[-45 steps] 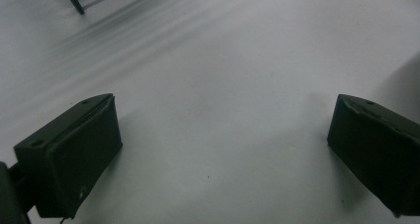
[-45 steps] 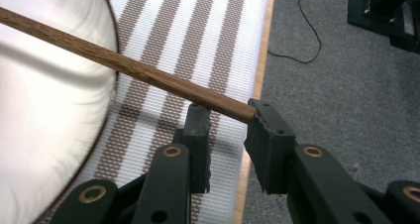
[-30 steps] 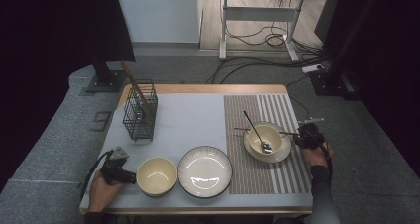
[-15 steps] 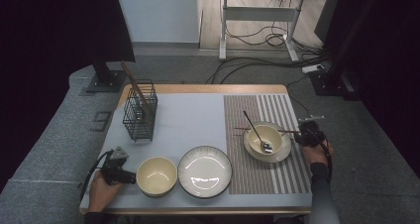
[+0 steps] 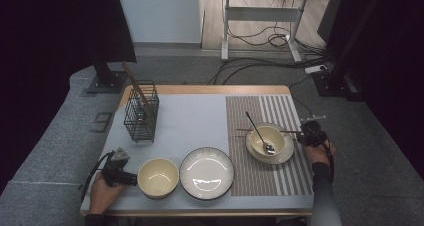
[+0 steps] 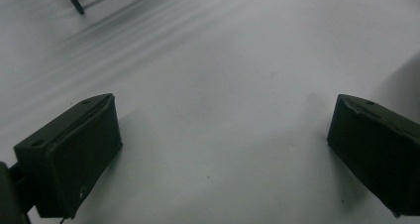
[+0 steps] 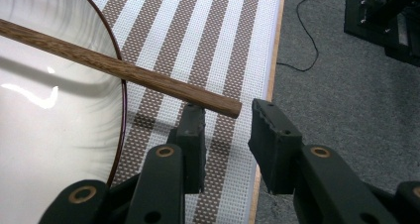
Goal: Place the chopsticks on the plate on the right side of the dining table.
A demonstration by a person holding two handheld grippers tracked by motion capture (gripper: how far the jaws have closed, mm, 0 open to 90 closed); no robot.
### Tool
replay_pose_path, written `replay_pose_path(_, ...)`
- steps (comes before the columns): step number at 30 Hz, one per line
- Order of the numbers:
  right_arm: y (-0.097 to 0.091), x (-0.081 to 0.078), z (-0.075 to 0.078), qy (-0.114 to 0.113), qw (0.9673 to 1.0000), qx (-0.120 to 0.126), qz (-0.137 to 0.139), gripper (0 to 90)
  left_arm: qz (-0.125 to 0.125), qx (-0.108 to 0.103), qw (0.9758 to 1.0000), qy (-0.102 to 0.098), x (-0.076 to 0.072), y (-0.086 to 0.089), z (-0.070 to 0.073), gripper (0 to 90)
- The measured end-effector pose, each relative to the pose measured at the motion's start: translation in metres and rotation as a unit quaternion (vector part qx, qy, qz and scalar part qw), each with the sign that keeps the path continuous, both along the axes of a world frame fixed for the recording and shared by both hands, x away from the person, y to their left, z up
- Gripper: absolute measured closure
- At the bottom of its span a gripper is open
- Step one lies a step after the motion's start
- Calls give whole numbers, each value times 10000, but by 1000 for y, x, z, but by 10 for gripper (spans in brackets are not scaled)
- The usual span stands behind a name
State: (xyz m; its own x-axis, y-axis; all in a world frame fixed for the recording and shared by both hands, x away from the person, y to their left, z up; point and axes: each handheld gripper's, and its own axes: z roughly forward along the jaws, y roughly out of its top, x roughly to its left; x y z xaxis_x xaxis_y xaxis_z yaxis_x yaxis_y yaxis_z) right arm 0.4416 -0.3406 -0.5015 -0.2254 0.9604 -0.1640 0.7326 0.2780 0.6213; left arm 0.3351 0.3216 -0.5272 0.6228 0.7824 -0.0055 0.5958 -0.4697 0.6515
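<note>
Two claws are mine, and they stand far apart on the table. My right claw (image 7: pixel 225 130) sits at the right edge of the striped mat (image 5: pixel 295 171), its jaws narrowed to a small gap. The wooden chopstick (image 7: pixel 119 68) lies across the rim of the white bowl (image 5: pixel 269 142), and its end pokes out just over that gap; the pads are not pressing on it yet, so I judge I am about to pinch it, not carrying it. My left claw (image 6: pixel 218 149) rests wide open over the bare grey cloth (image 6: pixel 223 60) at the near left, with nothing between its jaws, just left of the cream bowl (image 5: pixel 158 177).

As I read it, the work is clearing the used cutlery, and it looks barely begun. The chopstick and the spoon (image 5: pixel 260 135) are in or on the white bowl, and both would have to travel to the wire basket (image 5: pixel 141 114) at the far left, where a dark wooden stick already leans. That leaves the grip, the lift and the carry all to do.

Counted: two bowls, one plate (image 5: pixel 207 172) between them, one spoon, one chopstick that I can make out across the bowl, one wire basket, one striped mat.
</note>
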Motion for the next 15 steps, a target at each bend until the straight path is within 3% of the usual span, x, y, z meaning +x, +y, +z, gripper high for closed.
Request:
replay_pose_path(9,1,-1,1,-30,10000,-16,42,633,1,0,10000,0,0,0,0,0)
replay_pose_path(15,0,-14,12,-167,9997,-26,170,555,-1,0,10000,0,0,0,0,0)
